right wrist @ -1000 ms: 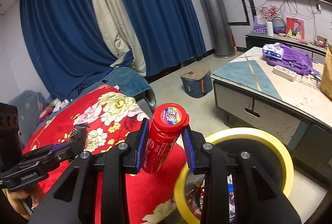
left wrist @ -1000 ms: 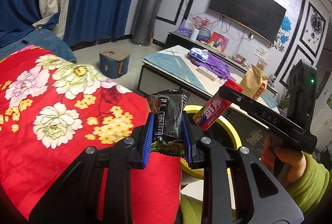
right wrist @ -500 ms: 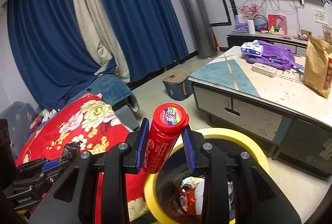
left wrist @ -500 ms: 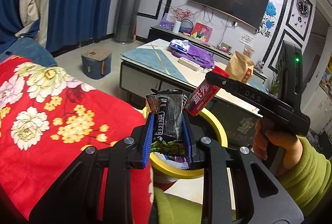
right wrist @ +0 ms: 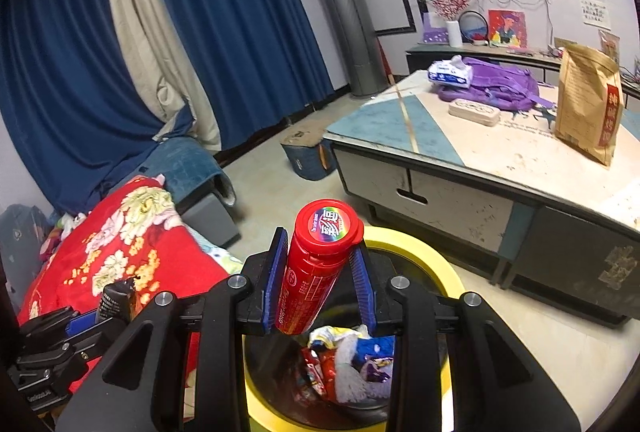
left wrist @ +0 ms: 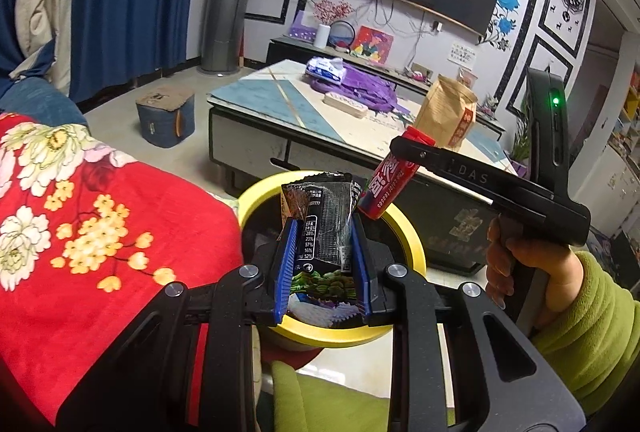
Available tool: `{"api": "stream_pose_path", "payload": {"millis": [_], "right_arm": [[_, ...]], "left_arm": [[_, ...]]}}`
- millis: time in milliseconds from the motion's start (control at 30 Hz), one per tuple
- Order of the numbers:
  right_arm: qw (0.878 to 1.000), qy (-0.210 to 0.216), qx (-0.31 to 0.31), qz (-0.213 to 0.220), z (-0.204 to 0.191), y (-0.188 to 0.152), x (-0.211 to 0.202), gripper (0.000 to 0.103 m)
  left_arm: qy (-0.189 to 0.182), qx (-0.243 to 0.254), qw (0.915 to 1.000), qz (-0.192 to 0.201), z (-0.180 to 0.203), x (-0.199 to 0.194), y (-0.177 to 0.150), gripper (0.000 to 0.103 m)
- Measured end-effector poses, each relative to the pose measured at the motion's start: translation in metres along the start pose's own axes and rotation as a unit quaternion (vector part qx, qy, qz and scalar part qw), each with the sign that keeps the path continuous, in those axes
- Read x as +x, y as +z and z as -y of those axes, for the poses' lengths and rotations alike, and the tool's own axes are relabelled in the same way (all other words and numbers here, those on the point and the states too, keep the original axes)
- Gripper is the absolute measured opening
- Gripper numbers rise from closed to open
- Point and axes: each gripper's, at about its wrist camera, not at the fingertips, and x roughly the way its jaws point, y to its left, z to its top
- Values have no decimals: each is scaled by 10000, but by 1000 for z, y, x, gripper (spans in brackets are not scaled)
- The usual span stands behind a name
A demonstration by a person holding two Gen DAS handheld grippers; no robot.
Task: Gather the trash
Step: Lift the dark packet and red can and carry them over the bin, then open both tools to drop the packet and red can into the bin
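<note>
Trash bin (right wrist: 448, 274), yellow rim, dark inside: the largest item, directly under both my grippers, already holding crumpled wrappers (right wrist: 352, 360) at its bottom. Red floral blanket (left wrist: 100, 232): at 9 o'clock of the bin, touching or just beside its rim. Right gripper (right wrist: 320, 276): fingers clamped on the red tube (right wrist: 316, 272), whose long axis runs almost straight along the fingers, cap forward at 12 o'clock, base pointing back and down over the bin's opening at 6 o'clock; seen from the left wrist, the tube (left wrist: 390, 178) hangs tilted above the far rim at about 1 o'clock. Left gripper (left wrist: 322, 264): fingers closed on the dark snack wrapper (left wrist: 326, 228), standing upright between the pads, its lower edge over the near side of the opening. Judgement: both pieces lie above the mouth, and the right one looks nearer its centre; a release should send each down at 6 o'clock, though the tilted tube might strike the rim.
</note>
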Motion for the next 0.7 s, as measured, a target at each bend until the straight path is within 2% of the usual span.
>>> {"api": "stream_pose_path", "payload": {"millis": [300,700], "right_arm": [[9996,-110,222,-111,25,-5,7,30],[9989,-61,369,-298,35,-8,18,30]], "left_arm": [[-137,53,9994,-298,9,31,-7,19],[-226,151,9977,-623,16,59,-18,23]]}}
